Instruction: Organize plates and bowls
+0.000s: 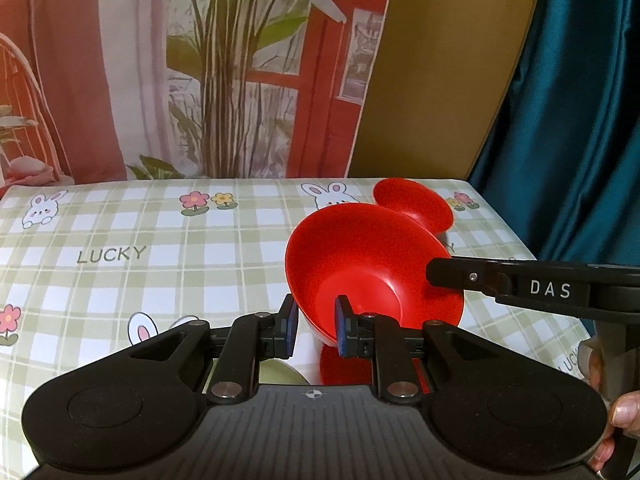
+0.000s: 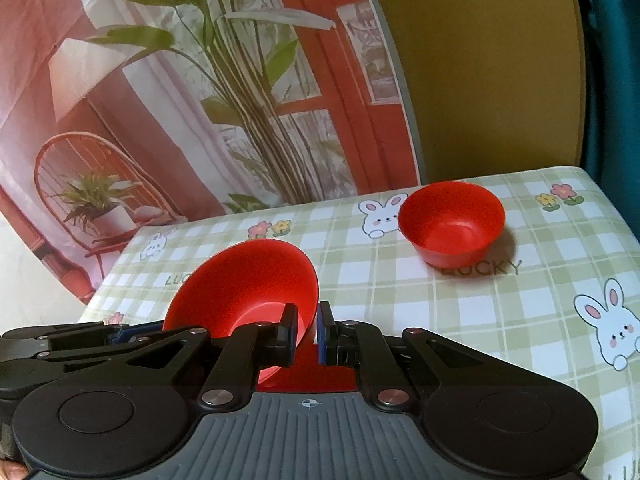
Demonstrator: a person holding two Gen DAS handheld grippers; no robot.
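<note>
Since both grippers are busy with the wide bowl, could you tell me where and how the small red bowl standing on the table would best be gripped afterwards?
Grip the small red bowl by its rim, one finger inside and one outside the wall. It stands upright and open at the top on the checked tablecloth, with nothing beside it, so come down from above on the near edge. The wall looks thin enough to pinch.

Counter draped in a green-and-white checked cloth, printed with white bunnies, small flowers and the word LUCKY. Sitting directly on that cloth toward the far right edge, one small red bowl, upright and open side up. Elsewhere across the near and left stretches, just bare cloth.
</note>
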